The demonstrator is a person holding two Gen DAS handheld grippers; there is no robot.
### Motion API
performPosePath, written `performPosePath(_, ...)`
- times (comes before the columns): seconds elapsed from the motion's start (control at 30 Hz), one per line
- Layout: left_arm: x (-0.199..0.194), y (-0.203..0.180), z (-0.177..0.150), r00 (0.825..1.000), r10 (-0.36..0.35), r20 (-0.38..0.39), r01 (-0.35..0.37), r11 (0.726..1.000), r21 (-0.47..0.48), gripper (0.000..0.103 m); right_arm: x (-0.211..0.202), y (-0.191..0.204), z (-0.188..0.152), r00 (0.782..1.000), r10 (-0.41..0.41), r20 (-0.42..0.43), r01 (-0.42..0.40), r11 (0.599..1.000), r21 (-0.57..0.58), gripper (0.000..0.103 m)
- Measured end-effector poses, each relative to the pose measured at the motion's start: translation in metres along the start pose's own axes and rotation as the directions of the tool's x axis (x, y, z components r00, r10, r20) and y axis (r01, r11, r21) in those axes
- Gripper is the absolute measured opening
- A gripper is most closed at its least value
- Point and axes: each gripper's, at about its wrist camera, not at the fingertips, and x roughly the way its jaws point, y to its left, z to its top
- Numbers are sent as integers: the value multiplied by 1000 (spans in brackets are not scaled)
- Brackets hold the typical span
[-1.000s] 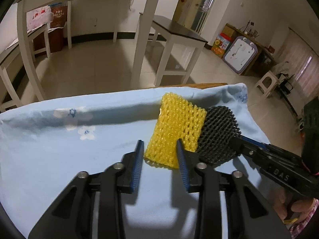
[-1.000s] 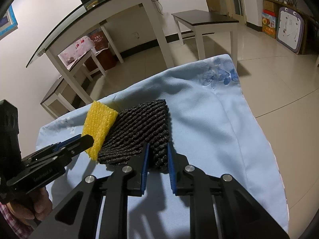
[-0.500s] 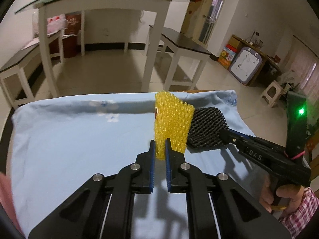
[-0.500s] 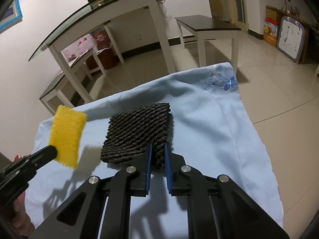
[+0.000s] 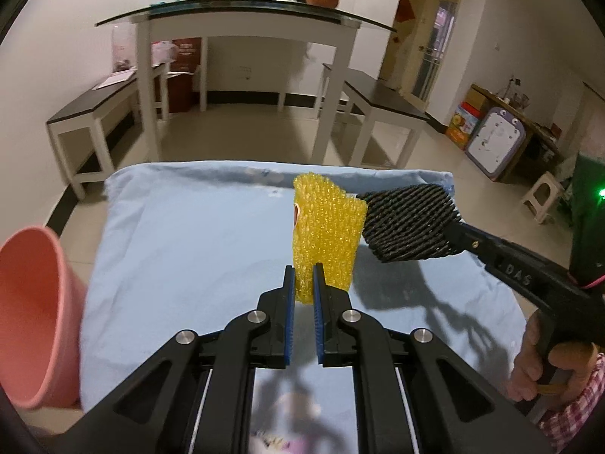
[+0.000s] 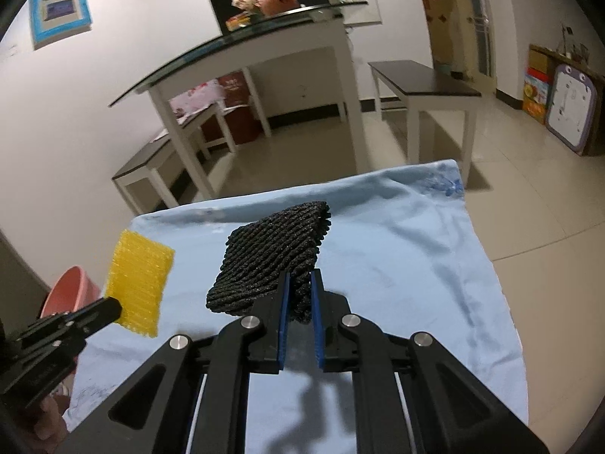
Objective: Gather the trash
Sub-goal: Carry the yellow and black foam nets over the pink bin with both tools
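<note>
My left gripper (image 5: 303,278) is shut on a yellow foam net sleeve (image 5: 325,240) and holds it upright above the light blue cloth (image 5: 189,234). My right gripper (image 6: 300,289) is shut on a black foam net sleeve (image 6: 272,259), also lifted off the cloth. In the left wrist view the black sleeve (image 5: 410,223) hangs just right of the yellow one. In the right wrist view the yellow sleeve (image 6: 138,280) is at the left, held by the left gripper (image 6: 113,308).
A pink bin (image 5: 34,317) stands at the cloth's left edge; its rim also shows in the right wrist view (image 6: 70,287). Beyond the cloth are a glass-topped white table (image 5: 242,19), dark benches (image 5: 382,98) and tiled floor.
Both grippers have risen, lifting the yellow and black sleeves off the cloth. The left gripper closed on the yellow sleeve a second ago. The pink bin has come into view at the left.
</note>
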Motion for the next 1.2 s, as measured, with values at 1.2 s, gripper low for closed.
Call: performPosePath(1.2, -132, 140, -64, 940, 313, 132, -245, 893, -377, 8, -23, 232, -27, 975, 210, -72, -222, 903, -367, 10)
